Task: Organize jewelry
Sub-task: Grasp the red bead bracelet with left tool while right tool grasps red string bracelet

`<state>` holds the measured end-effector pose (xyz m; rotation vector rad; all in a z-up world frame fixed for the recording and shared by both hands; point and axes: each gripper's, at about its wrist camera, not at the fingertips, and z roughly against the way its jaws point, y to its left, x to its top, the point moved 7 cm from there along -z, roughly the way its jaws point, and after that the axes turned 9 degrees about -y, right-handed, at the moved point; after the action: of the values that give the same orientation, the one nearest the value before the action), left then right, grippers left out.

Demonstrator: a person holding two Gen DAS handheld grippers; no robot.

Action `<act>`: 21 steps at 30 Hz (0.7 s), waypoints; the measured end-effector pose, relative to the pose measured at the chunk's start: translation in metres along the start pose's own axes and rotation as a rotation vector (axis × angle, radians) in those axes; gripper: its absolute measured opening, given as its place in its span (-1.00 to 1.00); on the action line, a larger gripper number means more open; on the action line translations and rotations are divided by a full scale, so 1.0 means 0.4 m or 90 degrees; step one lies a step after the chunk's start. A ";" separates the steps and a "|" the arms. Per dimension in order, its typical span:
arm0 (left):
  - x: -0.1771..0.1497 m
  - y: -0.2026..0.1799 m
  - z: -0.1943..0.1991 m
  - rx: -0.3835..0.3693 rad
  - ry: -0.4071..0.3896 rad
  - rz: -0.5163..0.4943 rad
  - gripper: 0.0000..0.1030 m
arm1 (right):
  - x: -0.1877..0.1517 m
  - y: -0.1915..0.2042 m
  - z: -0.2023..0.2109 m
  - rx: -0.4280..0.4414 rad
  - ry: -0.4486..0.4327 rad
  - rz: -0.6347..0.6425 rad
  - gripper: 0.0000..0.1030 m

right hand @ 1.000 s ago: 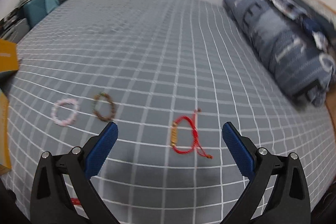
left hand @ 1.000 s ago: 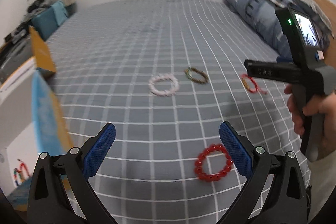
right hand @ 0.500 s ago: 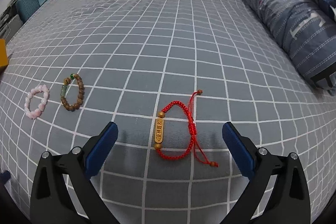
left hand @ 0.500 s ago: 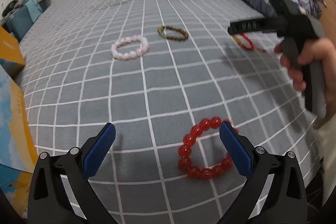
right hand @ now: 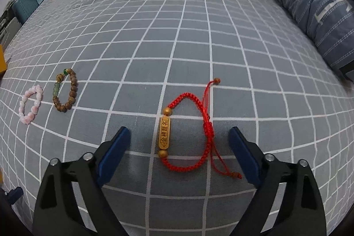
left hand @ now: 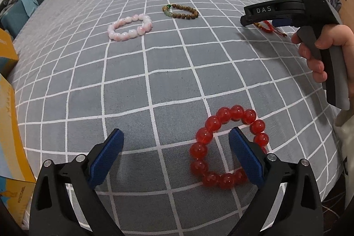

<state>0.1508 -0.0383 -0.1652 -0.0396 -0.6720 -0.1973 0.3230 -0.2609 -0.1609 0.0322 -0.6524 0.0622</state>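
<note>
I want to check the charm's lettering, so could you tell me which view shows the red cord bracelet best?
The right wrist view: the red cord bracelet lies whole and sharp between the closing right gripper's fingers. In the left wrist view only a bit shows behind that gripper.

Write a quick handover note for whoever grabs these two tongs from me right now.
Left tongs: closing, nothing gripped; one pad sits inside the red bead bracelet.
Right tongs: closing, nothing gripped, straddling the red cord bracelet.
Pink bead bracelet and brown bead bracelet lie loose farther up the bed.
Done: nothing picked up yet.
Left: all four pieces remain to be organized.
</note>
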 end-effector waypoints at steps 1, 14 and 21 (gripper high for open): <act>-0.001 0.000 0.001 0.001 0.001 -0.002 0.71 | -0.001 -0.001 0.000 0.000 0.000 -0.002 0.59; 0.001 -0.001 0.009 0.000 0.012 -0.003 0.02 | -0.008 0.009 0.005 0.002 0.006 0.015 -0.30; 0.004 0.002 0.015 0.004 0.015 0.004 -0.62 | -0.011 0.008 0.007 -0.006 0.001 0.035 -0.74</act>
<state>0.1484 -0.0369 -0.1595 -0.0333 -0.6484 -0.1892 0.3176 -0.2580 -0.1614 0.0059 -0.6517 0.1117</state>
